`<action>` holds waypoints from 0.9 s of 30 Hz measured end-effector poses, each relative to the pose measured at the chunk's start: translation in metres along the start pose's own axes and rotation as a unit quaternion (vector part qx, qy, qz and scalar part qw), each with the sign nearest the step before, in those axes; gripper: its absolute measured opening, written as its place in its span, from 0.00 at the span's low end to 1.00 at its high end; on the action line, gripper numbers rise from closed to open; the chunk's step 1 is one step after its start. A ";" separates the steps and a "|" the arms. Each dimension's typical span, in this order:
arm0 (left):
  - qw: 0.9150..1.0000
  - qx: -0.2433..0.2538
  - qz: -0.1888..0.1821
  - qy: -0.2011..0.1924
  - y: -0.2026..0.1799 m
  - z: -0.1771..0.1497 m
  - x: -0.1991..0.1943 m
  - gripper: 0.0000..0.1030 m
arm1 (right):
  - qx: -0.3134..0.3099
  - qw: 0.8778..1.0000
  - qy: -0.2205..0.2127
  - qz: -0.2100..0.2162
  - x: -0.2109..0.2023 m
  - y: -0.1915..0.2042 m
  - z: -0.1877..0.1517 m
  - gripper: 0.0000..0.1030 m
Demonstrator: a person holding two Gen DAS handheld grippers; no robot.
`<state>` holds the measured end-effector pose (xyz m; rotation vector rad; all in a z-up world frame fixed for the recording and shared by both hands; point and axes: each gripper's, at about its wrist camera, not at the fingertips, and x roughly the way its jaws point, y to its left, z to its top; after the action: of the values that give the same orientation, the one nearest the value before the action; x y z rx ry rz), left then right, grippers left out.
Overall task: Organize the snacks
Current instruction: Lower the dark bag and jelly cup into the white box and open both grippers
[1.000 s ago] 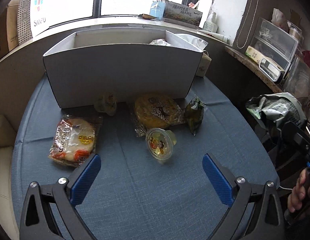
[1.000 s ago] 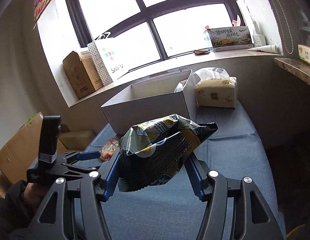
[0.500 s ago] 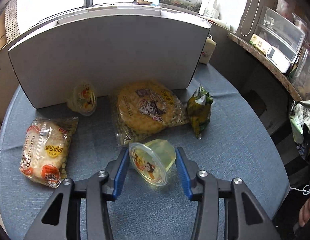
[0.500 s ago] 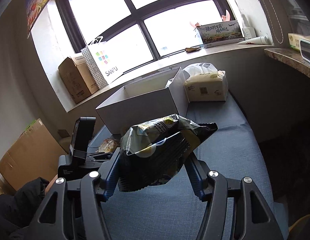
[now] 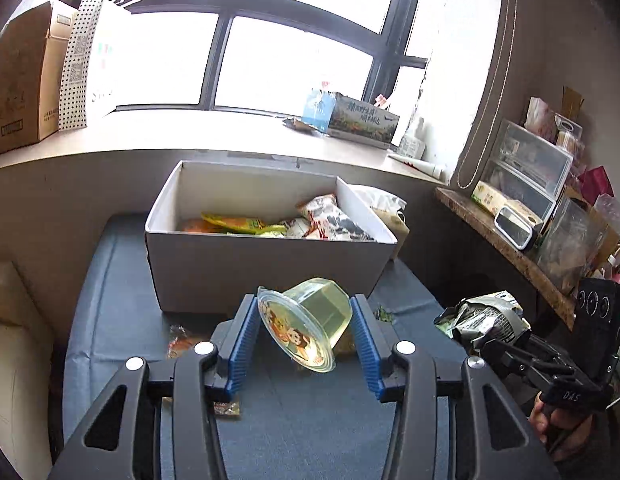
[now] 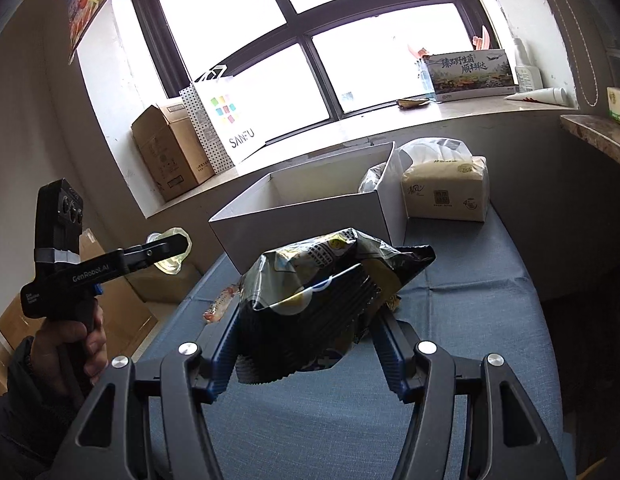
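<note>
Left tool (image 5: 304, 338) clenched a jelly cup (image 5: 306, 322), right tool (image 6: 306, 334) a chip bag (image 6: 329, 292); white box (image 5: 270, 268) part-filled, packets remained on the bench (image 5: 310, 432).

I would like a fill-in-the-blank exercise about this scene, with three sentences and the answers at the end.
1. The left tongs are shut on a clear ____ cup.
2. The right tongs hold a crinkled dark ____.
3. Some snacks already lie inside the white ____, which stands on the blue tablecloth.

Missing words: jelly; snack bag; box
</note>
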<state>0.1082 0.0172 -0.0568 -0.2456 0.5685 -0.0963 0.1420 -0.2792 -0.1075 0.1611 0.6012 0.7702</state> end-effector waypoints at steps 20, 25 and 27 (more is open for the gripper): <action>1.000 0.016 0.007 -0.006 0.049 0.140 0.103 0.50 | -0.013 0.999 0.022 -0.038 0.152 0.000 0.169 0.64; 0.999 -0.021 0.044 -0.009 0.066 0.133 0.097 1.00 | 0.023 0.997 0.028 -0.064 0.156 -0.016 0.168 1.00; 0.999 -0.026 0.026 -0.012 0.069 0.126 0.084 1.00 | 0.013 0.997 0.023 -0.072 0.150 -0.017 0.165 1.00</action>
<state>0.2487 0.0969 -0.0151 -0.2811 0.5544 -0.0286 0.3295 -0.1740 -0.0457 0.1228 0.6585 0.6271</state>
